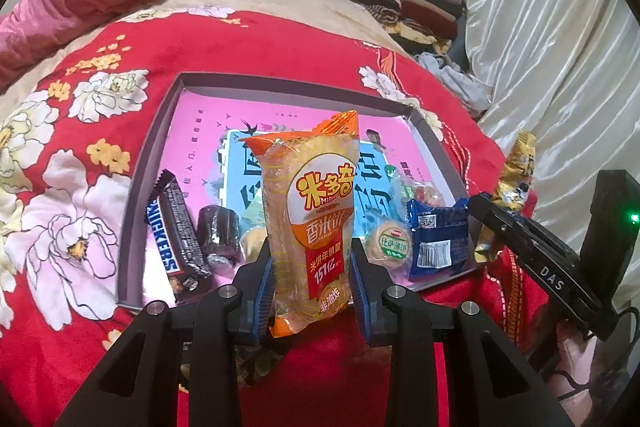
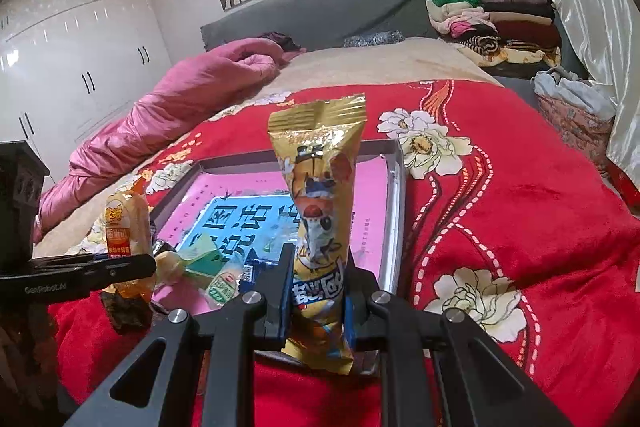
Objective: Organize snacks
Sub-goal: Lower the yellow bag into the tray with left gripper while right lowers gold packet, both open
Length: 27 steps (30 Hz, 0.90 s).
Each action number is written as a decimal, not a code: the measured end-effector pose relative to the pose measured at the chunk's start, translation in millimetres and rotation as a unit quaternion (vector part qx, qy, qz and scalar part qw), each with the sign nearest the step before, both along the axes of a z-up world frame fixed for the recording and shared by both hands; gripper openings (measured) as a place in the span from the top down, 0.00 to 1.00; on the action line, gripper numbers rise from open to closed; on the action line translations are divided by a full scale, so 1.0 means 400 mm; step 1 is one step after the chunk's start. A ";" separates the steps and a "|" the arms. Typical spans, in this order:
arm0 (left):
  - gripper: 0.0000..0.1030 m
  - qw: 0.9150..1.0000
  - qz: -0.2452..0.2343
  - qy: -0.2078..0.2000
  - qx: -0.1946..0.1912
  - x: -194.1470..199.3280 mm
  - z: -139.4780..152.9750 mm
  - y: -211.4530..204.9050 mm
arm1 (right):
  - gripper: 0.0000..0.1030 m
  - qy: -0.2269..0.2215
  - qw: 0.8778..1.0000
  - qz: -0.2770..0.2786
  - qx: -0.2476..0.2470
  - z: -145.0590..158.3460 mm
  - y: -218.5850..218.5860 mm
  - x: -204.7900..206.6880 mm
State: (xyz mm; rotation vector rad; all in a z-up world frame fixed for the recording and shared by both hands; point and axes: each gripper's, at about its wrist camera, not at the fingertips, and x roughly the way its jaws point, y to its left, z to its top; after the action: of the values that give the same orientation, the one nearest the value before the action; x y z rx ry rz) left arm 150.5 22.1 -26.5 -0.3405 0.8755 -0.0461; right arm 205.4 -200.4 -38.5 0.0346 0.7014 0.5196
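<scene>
My left gripper (image 1: 314, 279) is shut on an orange rice-cracker packet (image 1: 310, 211), held upright over the near edge of the grey tray (image 1: 160, 119). In the tray lie a Snickers bar (image 1: 176, 247), a dark round cake (image 1: 218, 233), a round biscuit pack (image 1: 390, 245) and a blue packet (image 1: 438, 241). My right gripper (image 2: 318, 297) is shut on a gold snack packet (image 2: 320, 211), upright above the tray's near rim (image 2: 394, 223). The gold packet (image 1: 512, 187) also shows at the right of the left wrist view, and the orange packet (image 2: 126, 231) at the left of the right wrist view.
The tray rests on a red flowered blanket (image 2: 520, 211) on a bed. A pink quilt (image 2: 168, 115) lies at the left, folded clothes (image 2: 492, 15) are stacked at the far right, and a white curtain (image 1: 560, 39) hangs on the right. White wardrobes (image 2: 68, 55) stand beyond the bed.
</scene>
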 end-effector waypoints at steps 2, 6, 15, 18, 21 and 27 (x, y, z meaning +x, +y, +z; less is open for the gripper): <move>0.66 1.000 -0.001 0.001 0.001 0.006 -0.004 -0.002 | 0.80 0.004 1.000 0.003 -0.005 -0.009 0.011 0.009; 0.67 1.000 -0.002 0.004 0.001 0.018 -0.013 -0.004 | 0.80 0.005 1.000 0.007 -0.008 -0.016 0.021 0.015; 0.67 1.000 -0.002 0.004 -0.002 0.022 -0.016 -0.008 | 0.66 0.013 1.000 0.007 0.007 -0.022 0.013 0.019; 0.66 1.000 0.000 0.003 -0.001 0.019 -0.014 -0.005 | 0.59 0.011 1.000 0.006 0.004 -0.020 0.015 0.016; 0.62 1.000 0.003 0.002 -0.007 0.017 -0.011 0.002 | 0.56 0.009 1.000 0.003 0.003 -0.018 0.012 0.014; 0.53 1.000 0.011 0.000 -0.011 0.015 -0.008 0.017 | 0.49 0.002 1.000 -0.006 0.011 -0.006 -0.003 0.011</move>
State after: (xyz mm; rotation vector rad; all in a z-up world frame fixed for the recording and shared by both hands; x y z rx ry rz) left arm 156.6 28.9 -29.8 -0.3703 0.8714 -0.0361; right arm 209.9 -201.6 -40.8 0.0609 0.6988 0.5158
